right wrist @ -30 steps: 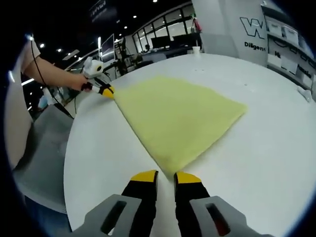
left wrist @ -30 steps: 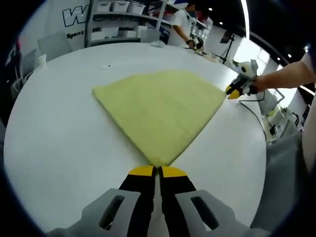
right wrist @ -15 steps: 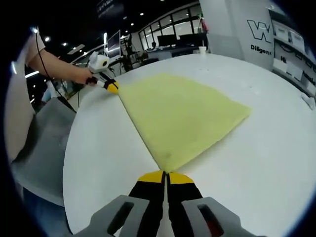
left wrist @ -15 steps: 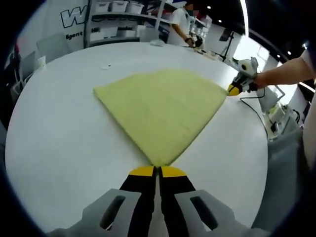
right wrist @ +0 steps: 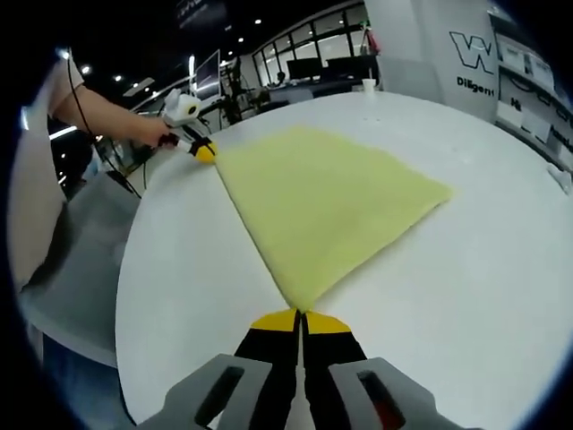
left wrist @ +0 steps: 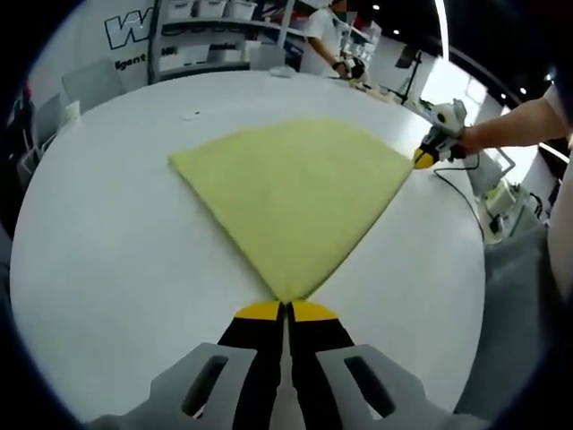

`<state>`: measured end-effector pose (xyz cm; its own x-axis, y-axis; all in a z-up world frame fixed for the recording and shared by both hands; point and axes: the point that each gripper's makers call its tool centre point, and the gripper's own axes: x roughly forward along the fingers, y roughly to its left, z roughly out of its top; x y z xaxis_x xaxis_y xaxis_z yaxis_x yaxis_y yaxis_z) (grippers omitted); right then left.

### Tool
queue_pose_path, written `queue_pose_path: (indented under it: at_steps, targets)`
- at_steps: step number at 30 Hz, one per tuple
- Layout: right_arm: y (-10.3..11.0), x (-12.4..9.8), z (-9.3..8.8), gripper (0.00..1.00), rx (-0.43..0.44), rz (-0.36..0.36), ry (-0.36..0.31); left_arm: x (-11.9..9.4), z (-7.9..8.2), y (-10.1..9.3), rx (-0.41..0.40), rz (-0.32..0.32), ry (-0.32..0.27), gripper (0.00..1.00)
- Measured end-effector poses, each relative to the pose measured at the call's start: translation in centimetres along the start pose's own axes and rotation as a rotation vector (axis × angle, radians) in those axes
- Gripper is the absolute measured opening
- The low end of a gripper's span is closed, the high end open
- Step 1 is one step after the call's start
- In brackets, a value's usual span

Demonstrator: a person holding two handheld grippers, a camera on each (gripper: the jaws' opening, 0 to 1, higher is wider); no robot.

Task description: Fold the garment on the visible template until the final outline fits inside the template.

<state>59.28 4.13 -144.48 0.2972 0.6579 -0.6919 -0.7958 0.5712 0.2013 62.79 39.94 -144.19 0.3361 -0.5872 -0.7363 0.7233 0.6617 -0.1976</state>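
Note:
A yellow cloth point(left wrist: 286, 193) lies flat on the round white table point(left wrist: 107, 233), its outline close to a fan or triangle. In the left gripper view my left gripper point(left wrist: 286, 309) is shut on the cloth's nearest corner. The right gripper point(left wrist: 423, 159), held by a hand, pinches the far right corner. In the right gripper view my right gripper point(right wrist: 301, 315) is shut on the corner of the cloth point(right wrist: 327, 202) closest to it. The left gripper point(right wrist: 204, 150) holds the corner at the far left, near the table edge.
Shelves with white boxes point(left wrist: 206, 13) and a person point(left wrist: 327, 31) stand beyond the table. A grey chair point(left wrist: 94, 81) is at the far left. A cable point(left wrist: 461, 193) trails over the table's right edge. A white cup point(right wrist: 368, 85) sits at the far rim.
My right gripper moved up to the cloth's corner and shut on it. The left gripper has stayed shut on its corner. The cloth has barely moved.

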Motion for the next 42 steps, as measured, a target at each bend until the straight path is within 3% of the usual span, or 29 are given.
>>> queue_pose_path:
  at_steps: [7,10,12,16,24,27,33,42]
  targets:
    - [0.0,-0.2,-0.2,0.0,0.007,-0.018,0.008,-0.2,-0.5,-0.7,0.105,-0.022,0.035,0.0]
    - [0.2,-0.3,-0.2,0.0,0.012,-0.024,0.008,-0.2,-0.7,-1.0,0.065,-0.036,0.05,0.01]
    - [0.3,-0.4,-0.2,0.0,0.026,-0.025,0.009,-0.4,-1.1,-0.4,0.078,-0.007,0.07,0.0]
    - [0.6,-0.9,0.1,0.0,0.024,-0.04,0.001,-1.2,-1.0,0.0,0.053,0.02,0.05,0.07]
    - [0.4,-2.1,2.3,0.07,0.041,-0.087,-0.055,-2.2,3.4,0.0,0.052,0.043,-0.085,0.11]
    - [1.0,-1.5,3.4,0.04,0.006,-0.073,-0.063,-1.4,5.4,-1.4,0.052,0.006,-0.114,0.1]
    - [2.1,0.6,6.1,0.0,-0.017,-0.037,-0.09,1.3,8.3,-5.3,0.147,-0.105,-0.145,0.02]
    - [5.0,5.4,8.8,0.0,-0.099,0.045,-0.097,5.4,7.9,-9.3,0.26,-0.189,-0.089,0.0]
